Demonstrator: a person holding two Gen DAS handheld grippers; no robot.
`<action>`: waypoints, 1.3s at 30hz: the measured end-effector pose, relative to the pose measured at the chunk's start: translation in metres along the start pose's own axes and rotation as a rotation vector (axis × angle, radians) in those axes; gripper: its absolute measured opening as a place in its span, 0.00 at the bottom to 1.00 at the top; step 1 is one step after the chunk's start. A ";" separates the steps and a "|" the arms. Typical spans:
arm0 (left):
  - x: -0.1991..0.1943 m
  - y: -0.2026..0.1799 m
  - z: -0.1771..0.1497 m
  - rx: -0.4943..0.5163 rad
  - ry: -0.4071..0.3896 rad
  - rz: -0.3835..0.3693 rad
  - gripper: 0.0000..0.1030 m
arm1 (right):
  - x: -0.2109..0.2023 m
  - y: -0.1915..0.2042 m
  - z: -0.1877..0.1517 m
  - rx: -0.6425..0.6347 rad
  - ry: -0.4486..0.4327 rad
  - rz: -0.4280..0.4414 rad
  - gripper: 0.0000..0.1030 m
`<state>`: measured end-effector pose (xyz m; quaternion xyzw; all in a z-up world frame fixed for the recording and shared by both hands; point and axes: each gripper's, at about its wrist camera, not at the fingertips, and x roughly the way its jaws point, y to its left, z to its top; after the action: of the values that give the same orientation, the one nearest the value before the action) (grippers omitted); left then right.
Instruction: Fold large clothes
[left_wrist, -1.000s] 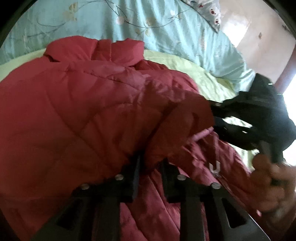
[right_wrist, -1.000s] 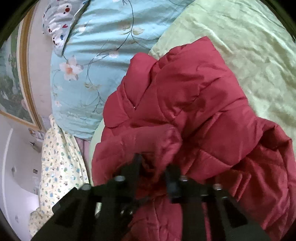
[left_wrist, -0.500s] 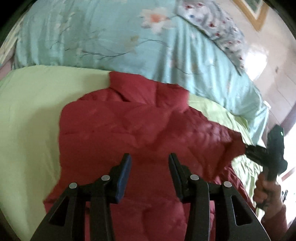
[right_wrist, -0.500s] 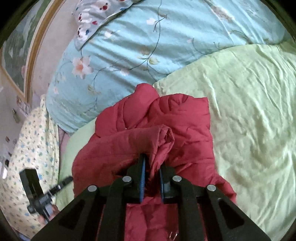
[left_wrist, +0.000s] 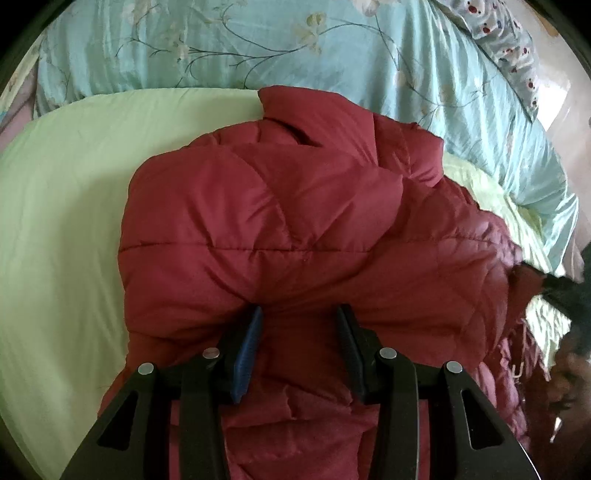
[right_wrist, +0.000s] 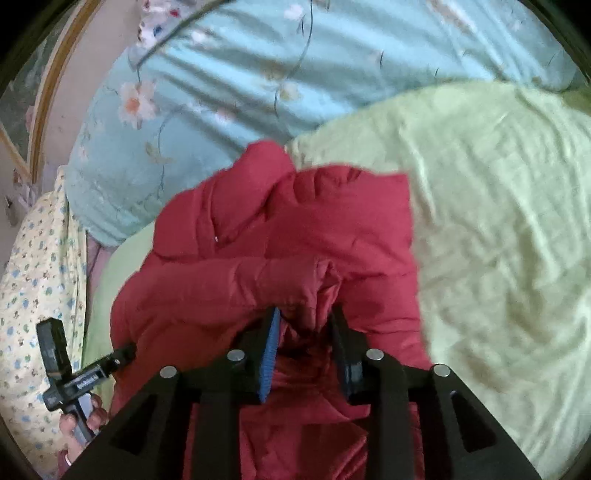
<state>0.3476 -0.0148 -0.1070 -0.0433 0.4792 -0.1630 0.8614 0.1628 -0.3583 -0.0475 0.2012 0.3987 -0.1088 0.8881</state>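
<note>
Released a moment ago, the puffy dark-red quilted jacket (left_wrist: 280, 236) now lies heaped on the pale green bedsheet (left_wrist: 62, 229), collar toward the light blue floral duvet (left_wrist: 258, 40), sleeves folded in. Left claw (left_wrist: 297, 325) hovers part-open over the hem, empty. Right claw (right_wrist: 304, 325) is opening, a loose sleeve fold between its jaws.

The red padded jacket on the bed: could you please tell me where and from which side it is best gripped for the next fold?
Probably the red padded jacket is best gripped at its hem edge nearest the left gripper, coming in low from the near side. The padding there bunches into a graspable ridge, while the collar lies far off by the blue floral quilt.
</note>
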 end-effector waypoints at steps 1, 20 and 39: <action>-0.001 0.001 -0.002 0.001 -0.001 0.001 0.40 | -0.010 0.003 0.001 -0.008 -0.034 -0.018 0.31; -0.006 -0.011 -0.016 0.067 -0.018 0.082 0.41 | 0.051 0.054 -0.037 -0.281 0.096 -0.173 0.42; 0.003 -0.032 -0.016 0.110 0.037 0.119 0.46 | 0.048 0.064 -0.035 -0.277 0.077 -0.195 0.45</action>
<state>0.3278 -0.0441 -0.1108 0.0357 0.4869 -0.1382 0.8617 0.1940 -0.2868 -0.0870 0.0414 0.4612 -0.1306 0.8767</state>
